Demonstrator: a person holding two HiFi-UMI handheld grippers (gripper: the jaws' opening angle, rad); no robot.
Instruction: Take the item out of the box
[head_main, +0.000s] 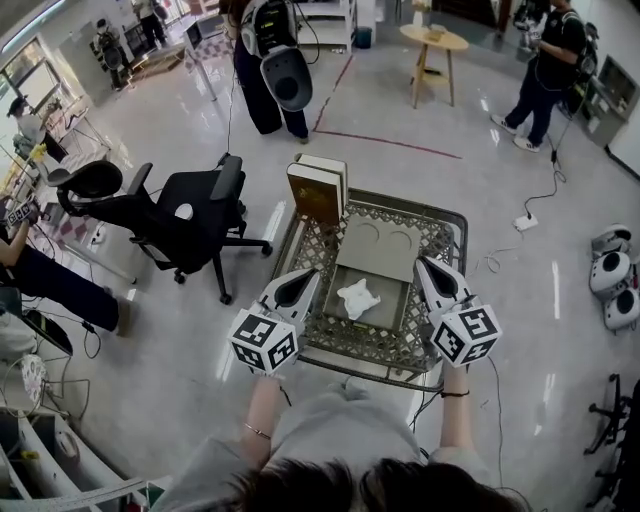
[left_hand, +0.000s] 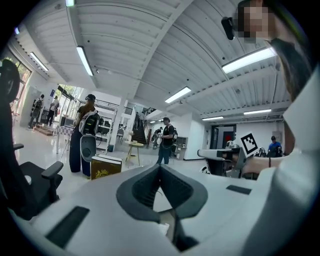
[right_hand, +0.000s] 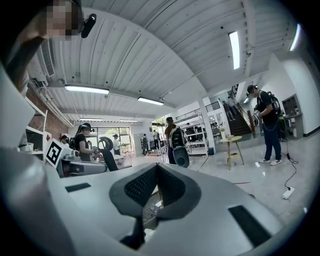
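An open grey cardboard box (head_main: 388, 303) lies on a metal lattice table (head_main: 350, 345), with its lid (head_main: 380, 248) folded back on the far side. A crumpled white item (head_main: 357, 297) rests inside the box. My left gripper (head_main: 308, 278) hovers just left of the box with its jaws shut and nothing between them. My right gripper (head_main: 426, 266) hovers just right of the box, also shut and holding nothing. The left gripper view shows its own closed jaws (left_hand: 160, 167) pointing across the room. In the right gripper view, that gripper's jaws (right_hand: 157, 168) meet over the lattice.
A brown and gold box (head_main: 318, 190) stands upright at the table's far left corner. A black office chair (head_main: 185, 215) stands left of the table. A round wooden side table (head_main: 430, 40), several standing people and a floor cable with a power strip (head_main: 525, 220) lie beyond.
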